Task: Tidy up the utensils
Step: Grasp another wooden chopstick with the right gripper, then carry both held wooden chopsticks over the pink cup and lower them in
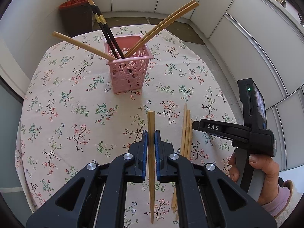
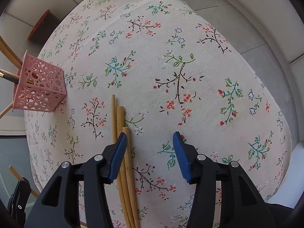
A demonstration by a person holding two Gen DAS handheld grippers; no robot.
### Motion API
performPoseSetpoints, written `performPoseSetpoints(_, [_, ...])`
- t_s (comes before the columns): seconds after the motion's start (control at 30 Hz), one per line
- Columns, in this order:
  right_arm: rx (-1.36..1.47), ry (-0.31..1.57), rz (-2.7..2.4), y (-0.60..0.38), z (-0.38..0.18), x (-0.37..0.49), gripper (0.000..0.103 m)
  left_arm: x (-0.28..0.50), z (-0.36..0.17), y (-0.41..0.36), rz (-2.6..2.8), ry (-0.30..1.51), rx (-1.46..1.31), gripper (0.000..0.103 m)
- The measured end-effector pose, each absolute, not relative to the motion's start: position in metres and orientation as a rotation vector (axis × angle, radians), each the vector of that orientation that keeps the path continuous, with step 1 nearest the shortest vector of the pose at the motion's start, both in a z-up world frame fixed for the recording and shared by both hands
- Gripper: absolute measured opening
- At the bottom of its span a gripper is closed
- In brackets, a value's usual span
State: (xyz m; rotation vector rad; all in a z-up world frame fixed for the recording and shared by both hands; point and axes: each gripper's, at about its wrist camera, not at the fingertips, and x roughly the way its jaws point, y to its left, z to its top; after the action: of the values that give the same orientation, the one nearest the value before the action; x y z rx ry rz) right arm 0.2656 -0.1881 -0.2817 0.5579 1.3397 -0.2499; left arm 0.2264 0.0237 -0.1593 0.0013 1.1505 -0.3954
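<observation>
Your left gripper (image 1: 151,138) is clamped on a single bamboo chopstick (image 1: 151,161), the blue pads pinching it partway along its length so that both ends stick out, blunt end ahead and thin tip trailing back toward you. Held like this, along the fingers and off the cloth, it looks ready to be carried to the pink perforated basket (image 1: 126,70), which stands at about 11 o'clock from the gripper, well ahead on the floral tablecloth (image 1: 66,114).

That basket already holds a dark lacquered pair (image 1: 106,30) and several bamboo ones (image 1: 161,24), all leaning outward against the rim, so aim for the open middle.

Your right gripper (image 2: 150,148) hangs with its jaws apart and nothing between them. The three loose bamboo chopsticks (image 2: 121,125) lie side by side on the cloth at its 9 o'clock, with the left pad over them rather than around them. You would need to shift that way before closing, so the jaws straddle one stick.

The job seems roughly half done: one stick in hand, three on the table.
</observation>
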Motion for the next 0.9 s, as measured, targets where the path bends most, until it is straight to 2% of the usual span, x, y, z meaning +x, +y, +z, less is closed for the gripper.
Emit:
performPoseSetpoints(0.4, [0.319, 1.34, -0.293, -0.152, -0.284, 0.271, 0.05, 0.224, -0.156, 0.025, -0.396, 1.141, 0.004, 0.007])
performPoseSetpoints(0.47, [0.288, 1.325, -0.299, -0.148, -0.282, 0.27, 0.039, 0.223, -0.158, 0.024, -0.4, 1.148, 0.012, 0.007])
performPoseSetpoints(0.5, [0.309, 1.327, -0.271, -0.149, -0.282, 0.27, 0.013, 0.223, -0.16, 0.024, -0.398, 1.157, 0.017, 0.007])
performPoseSetpoints(0.53, [0.349, 1.342, -0.25, -0.154, -0.283, 0.269, 0.008, 0.226, -0.167, 0.025, -0.395, 1.179, 0.014, 0.007])
performPoseSetpoints(0.7, [0.414, 1.331, -0.243, -0.185, -0.28, 0.246, 0.008, 0.243, -0.208, 0.019, -0.329, 1.29, 0.02, 0.009])
performPoseSetpoints(0.9, [0.439, 1.278, -0.252, -0.215, -0.266, 0.23, 0.008, 0.265, -0.239, -0.01, -0.258, 1.311, 0.087, 0.023])
